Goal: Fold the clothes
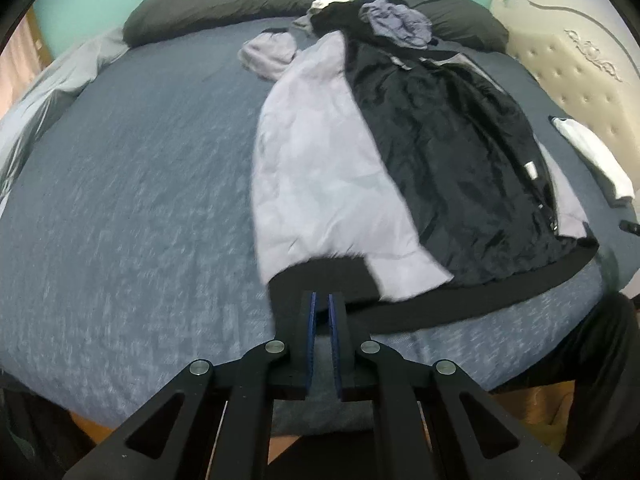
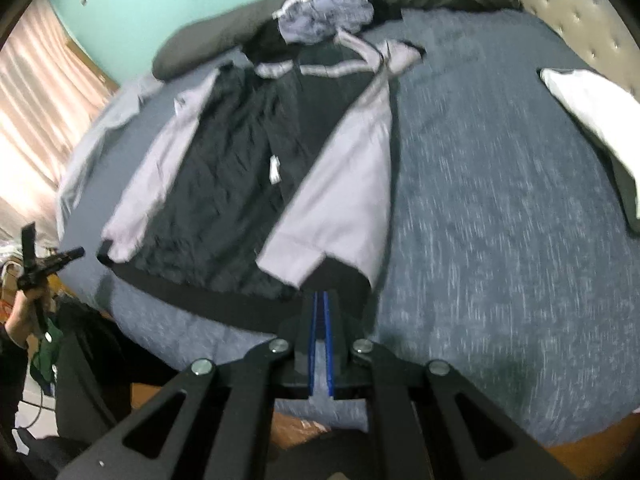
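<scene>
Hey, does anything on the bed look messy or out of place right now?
Yes. A heap of crumpled clothes sits unfolded against the dark pillow above the jacket's collar. The jacket lies open, black lining up, one lavender sleeve bunched. The white garment looks neatly folded.

jacket (image 1: 320,168): you're seeing smooth lilac cloth, glossy crinkled black lining
bedsheet (image 1: 140,200): heathered matt blue cloth
</scene>
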A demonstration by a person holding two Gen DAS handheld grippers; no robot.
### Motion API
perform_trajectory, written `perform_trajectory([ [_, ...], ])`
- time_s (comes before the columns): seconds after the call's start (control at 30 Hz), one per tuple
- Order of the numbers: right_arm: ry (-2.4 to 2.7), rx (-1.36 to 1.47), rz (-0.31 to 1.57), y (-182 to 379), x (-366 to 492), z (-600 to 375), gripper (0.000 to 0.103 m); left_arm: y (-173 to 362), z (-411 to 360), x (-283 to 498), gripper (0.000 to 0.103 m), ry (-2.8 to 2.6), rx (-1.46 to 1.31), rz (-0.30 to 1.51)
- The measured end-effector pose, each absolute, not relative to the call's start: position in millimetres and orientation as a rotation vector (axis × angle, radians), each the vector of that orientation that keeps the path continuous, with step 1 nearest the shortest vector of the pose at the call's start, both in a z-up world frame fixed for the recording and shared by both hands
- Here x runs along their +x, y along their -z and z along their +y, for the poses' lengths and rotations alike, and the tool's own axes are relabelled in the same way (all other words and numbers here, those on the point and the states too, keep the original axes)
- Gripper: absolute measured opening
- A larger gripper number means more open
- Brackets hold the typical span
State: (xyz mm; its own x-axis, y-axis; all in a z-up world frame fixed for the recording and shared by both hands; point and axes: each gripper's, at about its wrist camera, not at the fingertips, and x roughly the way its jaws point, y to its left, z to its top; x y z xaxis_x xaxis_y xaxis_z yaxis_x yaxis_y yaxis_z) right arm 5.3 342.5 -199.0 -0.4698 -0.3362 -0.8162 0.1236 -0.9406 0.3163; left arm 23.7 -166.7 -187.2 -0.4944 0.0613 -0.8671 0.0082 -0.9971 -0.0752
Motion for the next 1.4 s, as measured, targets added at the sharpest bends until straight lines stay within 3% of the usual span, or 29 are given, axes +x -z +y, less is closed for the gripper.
perform_trajectory([
  [0.27, 2.471, 1.335, -0.476, 199.2, -36.1, 333.2, 0.006, 198.6, -132.5, -13.3, 0.024, -2.645, -1.570, -0.139],
  [0.4, 2.451, 1.330, -0.536, 208.4, -42.8, 328.7, 0.034, 207.5, -119.8, -28.3, 0.025, -2.633, -1.590, -0.147],
  [0.57, 2.425, 1.322, -0.610, 219.9, -51.3, 323.2, 0.037, 214.1, -107.5, -41.8, 0.027, -2.628, -1.615, -0.144],
  [0.73, 2.397, 1.314, -0.684, 231.4, -59.7, 317.7, 0.043, 224.2, -89.6, -50.1, 0.044, -2.594, -1.650, -0.104],
  [1.2, 2.395, 1.315, -0.691, 231.3, -53.6, 319.2, 0.043, 270.0, -54.9, -57.9, 0.044, -2.475, -1.818, 0.113],
  [1.3, 2.398, 1.309, -0.714, 230.3, -52.3, 323.5, 0.043, 271.8, -57.1, -57.2, 0.030, -2.475, -1.825, 0.122],
  [1.4, 2.398, 1.307, -0.727, 229.7, -50.0, 326.1, 0.043, 269.6, -62.5, -54.6, 0.024, -2.467, -1.819, 0.102],
])
